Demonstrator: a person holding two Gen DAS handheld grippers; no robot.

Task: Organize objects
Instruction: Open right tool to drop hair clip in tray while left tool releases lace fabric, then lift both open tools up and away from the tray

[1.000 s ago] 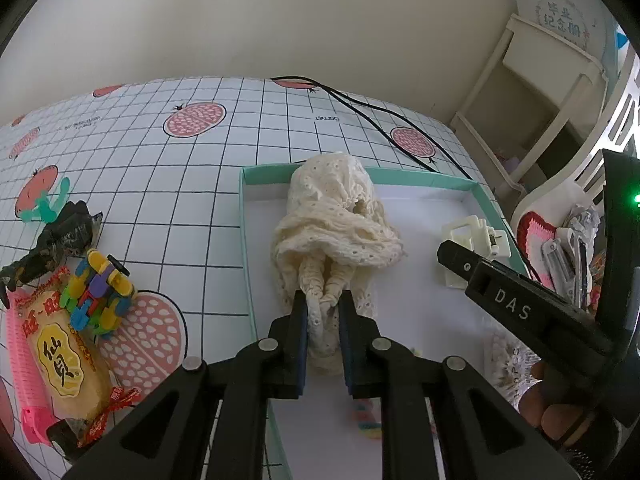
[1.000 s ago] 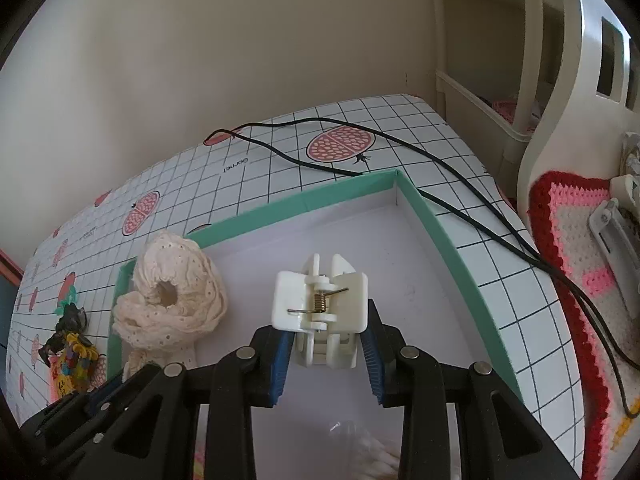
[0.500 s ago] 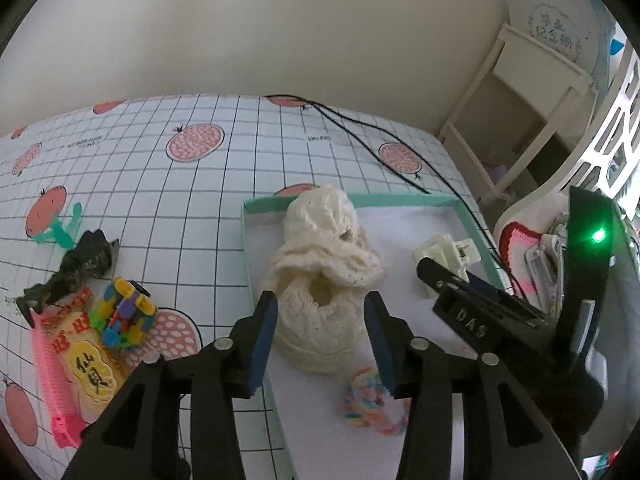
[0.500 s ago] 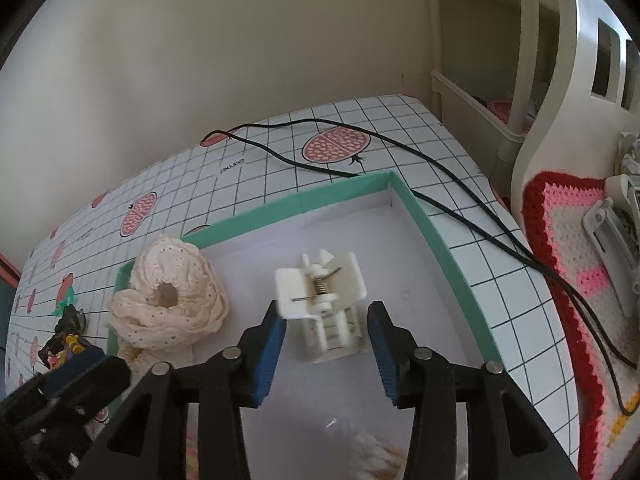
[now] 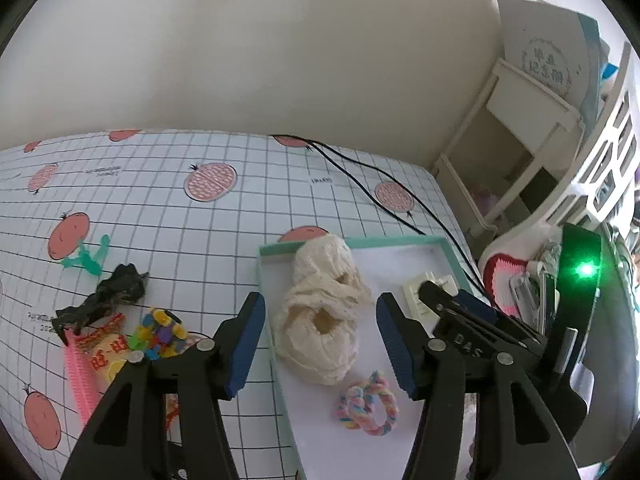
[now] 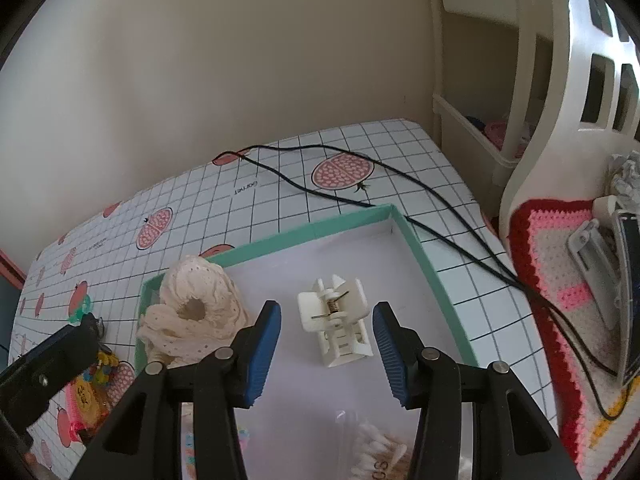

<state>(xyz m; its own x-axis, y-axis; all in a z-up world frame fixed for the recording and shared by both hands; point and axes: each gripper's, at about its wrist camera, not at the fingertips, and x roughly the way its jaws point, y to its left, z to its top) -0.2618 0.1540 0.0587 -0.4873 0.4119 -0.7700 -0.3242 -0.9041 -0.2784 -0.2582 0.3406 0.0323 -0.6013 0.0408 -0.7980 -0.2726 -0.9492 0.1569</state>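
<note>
Both claws are hanging wide apart and gripping nothing, so this looks like the gap between one placement and the next pick. In the left wrist view the left claw [image 5: 320, 344] is spreading its blue pads on either side of a cream lace scrunchie [image 5: 320, 320], which is lying inside the green-rimmed tray [image 5: 400, 241] at frame centre, with a pastel braided hair tie [image 5: 366, 406] just below it. In the right wrist view the right claw [image 6: 326, 344] is gaping around a white hair clip [image 6: 336, 322] that is resting on the tray floor, touched by neither pad. Loose things are waiting on the bench [image 5: 160, 208] at the lower left of the left view: a pink comb [image 5: 82, 376], a snack packet [image 5: 106, 354], a colourful toy [image 5: 162, 332], a black crumpled piece [image 5: 106, 298] and a green trinket [image 5: 90, 256]. The next move probably calls for swinging the left claw leftward over that cluster, lowering onto one item and pinching it.
</note>
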